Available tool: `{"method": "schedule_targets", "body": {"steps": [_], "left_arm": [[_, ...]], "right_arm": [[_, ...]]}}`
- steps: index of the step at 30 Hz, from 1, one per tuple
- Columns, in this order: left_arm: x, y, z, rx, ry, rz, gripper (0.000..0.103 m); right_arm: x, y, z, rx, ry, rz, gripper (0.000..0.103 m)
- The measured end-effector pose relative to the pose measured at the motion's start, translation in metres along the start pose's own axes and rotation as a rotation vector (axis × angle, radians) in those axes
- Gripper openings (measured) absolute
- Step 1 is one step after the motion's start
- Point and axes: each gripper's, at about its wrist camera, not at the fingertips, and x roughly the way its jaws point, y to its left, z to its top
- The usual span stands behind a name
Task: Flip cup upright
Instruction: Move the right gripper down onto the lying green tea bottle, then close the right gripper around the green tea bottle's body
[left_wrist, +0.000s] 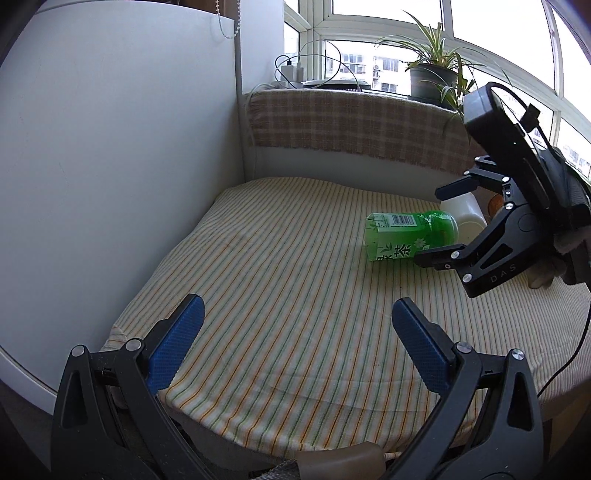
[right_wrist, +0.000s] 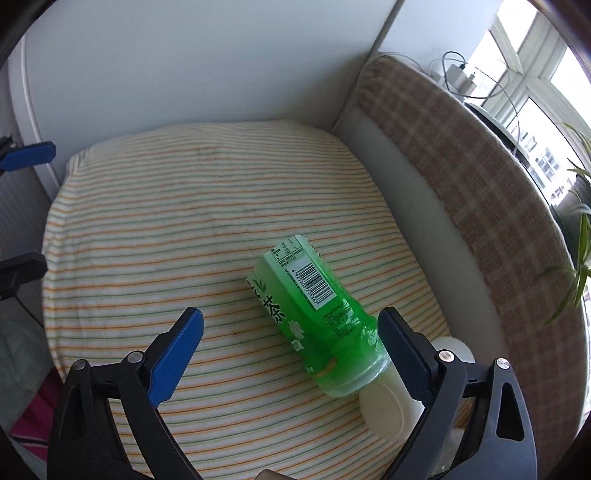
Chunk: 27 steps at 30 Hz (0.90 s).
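A green translucent cup (left_wrist: 406, 234) with a printed label and barcode lies on its side on the striped cushion (left_wrist: 280, 295). It shows in the right wrist view (right_wrist: 314, 314) too, with its rounded end toward the camera. A cream white cup (right_wrist: 391, 406) lies just behind it, partly hidden; it also shows in the left wrist view (left_wrist: 461, 212). My right gripper (right_wrist: 291, 332) is open and empty, low over the cushion, its right finger beside the green cup's near end. In the left wrist view the right gripper (left_wrist: 436, 225) straddles the two cups. My left gripper (left_wrist: 295, 321) is open and empty, well short of the cups.
A white cabinet wall (left_wrist: 110, 166) bounds the cushion on the left. A plaid-covered ledge (left_wrist: 351, 122) runs along the back, with chargers and cables (left_wrist: 291, 72) and a potted plant (left_wrist: 432, 74) on the windowsill. A cable (left_wrist: 576, 350) trails at the right.
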Motion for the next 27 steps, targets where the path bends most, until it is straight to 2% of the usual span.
{"method": "schedule_targets", "body": {"steps": [4,12,14,16,21,27], "left_arm": [[0.001,0.006,-0.003,-0.012,0.014,-0.004,0.103],[0.005,0.020,-0.003,-0.052,0.036,-0.003,0.103],[0.006,0.022,-0.003,-0.055,0.040,0.000,0.103],[0.006,0.023,-0.002,-0.060,0.044,-0.003,0.103],[0.008,0.022,-0.002,-0.064,0.049,0.003,0.103],[0.010,0.022,-0.002,-0.063,0.053,0.009,0.103]], "right_arm": [[0.022,-0.003,0.007,-0.082,0.087,0.011,0.088],[0.060,0.001,0.012,-0.217,0.201,-0.054,0.086],[0.066,0.002,0.012,-0.242,0.216,-0.066,0.083],[0.071,0.003,0.010,-0.257,0.231,-0.080,0.069],[0.071,0.001,0.010,-0.245,0.223,-0.080,0.062],[0.061,0.008,0.011,-0.214,0.186,-0.050,0.061]]}}
